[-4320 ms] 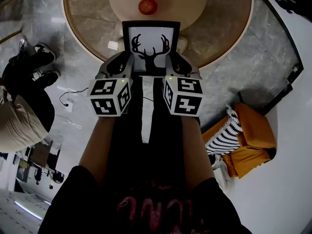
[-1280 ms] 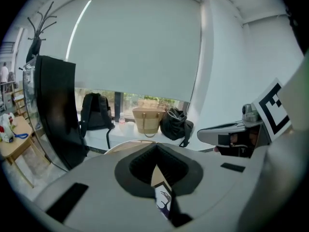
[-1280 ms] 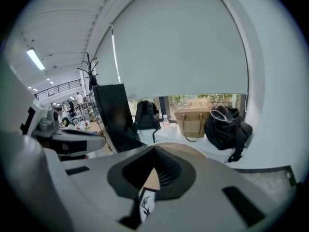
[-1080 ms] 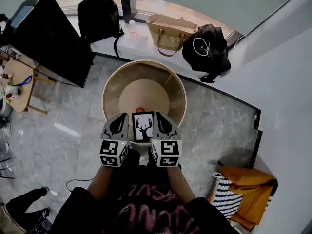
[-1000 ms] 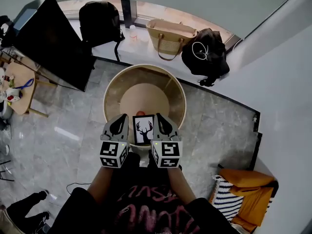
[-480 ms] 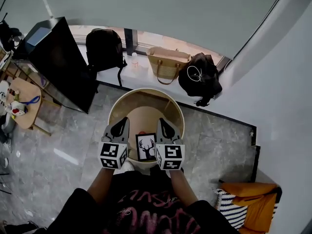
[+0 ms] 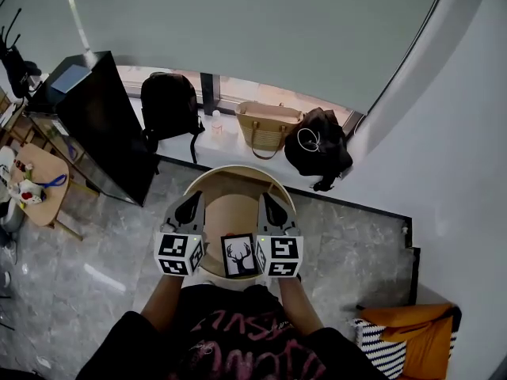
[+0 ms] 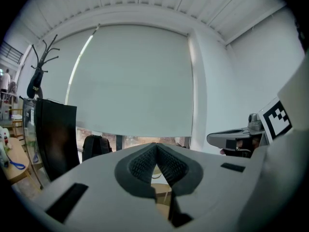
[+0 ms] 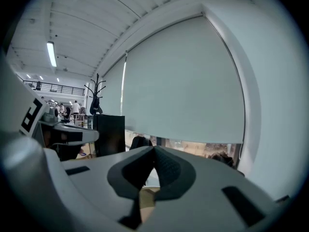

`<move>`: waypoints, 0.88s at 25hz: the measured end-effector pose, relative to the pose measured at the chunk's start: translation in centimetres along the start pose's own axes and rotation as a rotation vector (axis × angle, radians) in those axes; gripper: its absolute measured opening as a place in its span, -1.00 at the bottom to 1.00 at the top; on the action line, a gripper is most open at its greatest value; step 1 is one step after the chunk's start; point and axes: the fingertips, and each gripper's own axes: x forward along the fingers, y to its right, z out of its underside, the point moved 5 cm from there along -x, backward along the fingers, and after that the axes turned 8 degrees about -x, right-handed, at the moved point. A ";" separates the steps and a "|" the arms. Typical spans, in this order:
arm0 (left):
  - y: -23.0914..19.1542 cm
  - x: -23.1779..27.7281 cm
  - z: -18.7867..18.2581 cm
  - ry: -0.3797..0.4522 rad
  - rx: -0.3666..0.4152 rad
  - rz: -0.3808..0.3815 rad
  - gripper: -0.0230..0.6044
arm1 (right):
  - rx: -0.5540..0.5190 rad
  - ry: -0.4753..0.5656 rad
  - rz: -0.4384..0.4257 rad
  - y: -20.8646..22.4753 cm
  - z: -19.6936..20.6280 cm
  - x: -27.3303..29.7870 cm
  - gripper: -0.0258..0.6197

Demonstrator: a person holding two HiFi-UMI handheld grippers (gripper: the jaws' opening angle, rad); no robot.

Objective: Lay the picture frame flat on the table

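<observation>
The picture frame (image 7: 239,255), black with a deer silhouette on white, sits at the near edge of the round tan table (image 7: 230,200); whether it stands or lies flat I cannot tell. My left gripper (image 7: 190,206) and right gripper (image 7: 267,204) are raised on either side of it, apart from it, both pointing forward. In the left gripper view the left gripper (image 8: 155,147) is shut on nothing and faces the window blind. The right gripper (image 9: 154,149) is likewise shut and empty. The frame does not show in either gripper view.
A tall black cabinet (image 7: 95,129) stands at the left. A black backpack (image 7: 168,105), a straw bag (image 7: 269,125) and a dark bag (image 7: 317,150) rest on the window ledge. A small wooden table (image 7: 32,182) is far left, an orange cushion (image 7: 416,323) at the lower right.
The head view has tilted up and shows more of the room. Both grippers have lifted away from the frame's sides; the frame now shows lower, between the two marker cubes.
</observation>
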 end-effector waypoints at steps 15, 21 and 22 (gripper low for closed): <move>0.3 0.0 -0.1 0.007 0.009 0.004 -0.89 | -0.025 0.009 0.010 -0.3 -0.5 0.0 -0.86; -0.1 0.0 0.0 0.006 0.007 -0.002 -0.89 | -0.019 0.009 0.014 -0.2 -0.4 0.3 -0.86; -0.1 0.0 0.0 0.006 0.008 -0.001 -0.89 | -0.019 0.010 0.015 -0.2 -0.4 0.3 -0.86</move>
